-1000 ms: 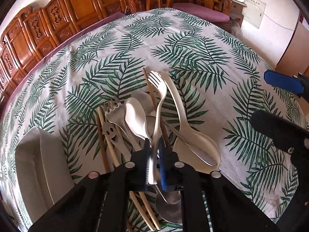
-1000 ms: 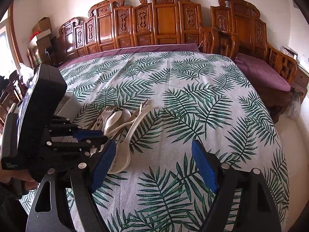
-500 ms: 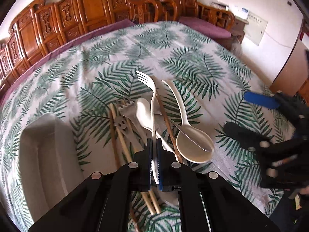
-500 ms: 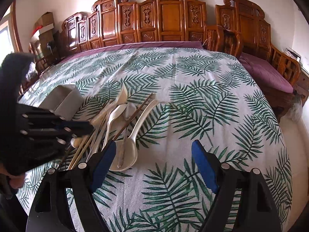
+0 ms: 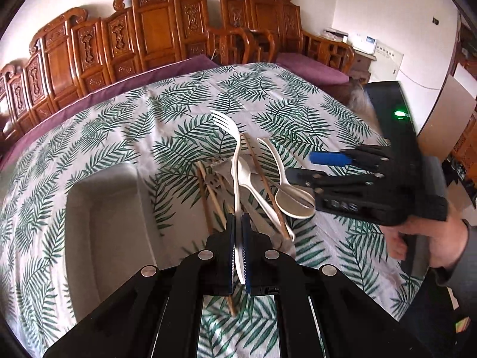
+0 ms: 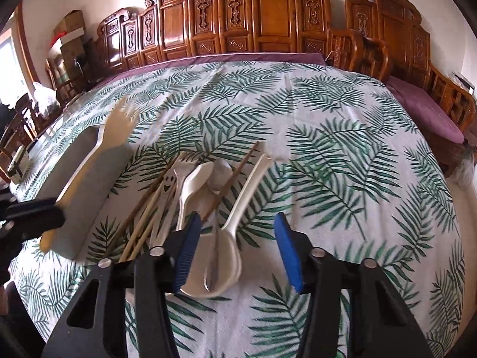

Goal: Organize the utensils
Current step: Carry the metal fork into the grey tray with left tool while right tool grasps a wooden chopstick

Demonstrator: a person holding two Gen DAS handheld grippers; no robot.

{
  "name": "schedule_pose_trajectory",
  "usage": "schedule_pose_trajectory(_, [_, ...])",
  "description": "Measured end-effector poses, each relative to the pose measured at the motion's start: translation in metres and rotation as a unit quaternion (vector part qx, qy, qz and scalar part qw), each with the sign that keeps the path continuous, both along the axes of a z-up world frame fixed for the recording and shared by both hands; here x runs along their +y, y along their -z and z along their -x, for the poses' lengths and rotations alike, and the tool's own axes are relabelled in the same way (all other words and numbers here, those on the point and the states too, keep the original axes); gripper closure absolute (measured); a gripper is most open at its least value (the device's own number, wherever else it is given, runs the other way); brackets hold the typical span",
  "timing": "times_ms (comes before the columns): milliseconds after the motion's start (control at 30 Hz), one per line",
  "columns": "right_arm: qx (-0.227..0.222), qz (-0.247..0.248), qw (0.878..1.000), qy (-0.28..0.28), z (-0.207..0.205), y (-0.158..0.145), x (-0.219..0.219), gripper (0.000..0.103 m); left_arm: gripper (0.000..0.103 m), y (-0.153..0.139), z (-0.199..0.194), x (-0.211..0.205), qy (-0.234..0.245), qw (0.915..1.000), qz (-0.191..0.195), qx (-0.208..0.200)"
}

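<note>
My left gripper (image 5: 238, 238) is shut on the handle of a white plastic fork (image 5: 235, 152) and holds it lifted above the utensil pile; the fork also shows blurred in the right wrist view (image 6: 98, 152). The pile holds a large white spoon (image 6: 220, 256), a smaller white spoon (image 6: 193, 185), a smiley-face fork (image 6: 168, 191), and wooden chopsticks (image 6: 140, 223). My right gripper (image 6: 234, 250) is open, low over the large spoon's bowl. A grey tray (image 5: 104, 223) lies left of the pile.
The table (image 6: 342, 155) has a palm-leaf cloth. Carved wooden chairs (image 6: 268, 24) with purple cushions line its far side. The right gripper's body and the holding hand (image 5: 417, 229) sit at the right of the left wrist view.
My left gripper has lifted the white fork up off the pile and drawn back. My right gripper has moved in toward the pile, over the large spoon.
</note>
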State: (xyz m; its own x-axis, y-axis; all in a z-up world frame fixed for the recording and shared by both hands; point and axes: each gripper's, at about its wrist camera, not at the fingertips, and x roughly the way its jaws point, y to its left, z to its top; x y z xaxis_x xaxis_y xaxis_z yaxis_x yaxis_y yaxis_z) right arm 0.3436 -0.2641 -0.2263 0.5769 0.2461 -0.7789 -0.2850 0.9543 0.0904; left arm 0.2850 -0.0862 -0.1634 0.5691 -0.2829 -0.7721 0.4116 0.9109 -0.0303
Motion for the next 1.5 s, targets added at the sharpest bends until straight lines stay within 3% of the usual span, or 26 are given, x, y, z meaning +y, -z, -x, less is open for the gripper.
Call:
schedule_pose_trajectory(500, [0.055, -0.003, 0.998, -0.016, -0.028, 0.016, 0.036, 0.087, 0.099, -0.006, 0.018, 0.032, -0.009, 0.9998, 0.017, -0.009])
schedule_pose_trajectory(933, [0.102, 0.045, 0.993, 0.025, -0.047, 0.027, 0.045, 0.087, 0.099, -0.017, 0.026, 0.061, -0.024, 0.9992, 0.022, -0.022])
schedule_pose_trajectory(1133, [0.086, 0.045, 0.995, 0.03, -0.042, 0.018, 0.045, 0.096, 0.099, -0.019, 0.03, 0.077, -0.037, 0.9987, 0.025, -0.027])
schedule_pose_trajectory(1500, [0.049, 0.034, 0.998, 0.002, -0.027, -0.025, 0.065, 0.097, 0.099, -0.008, 0.022, 0.122, -0.081, 0.9961, 0.031, -0.02])
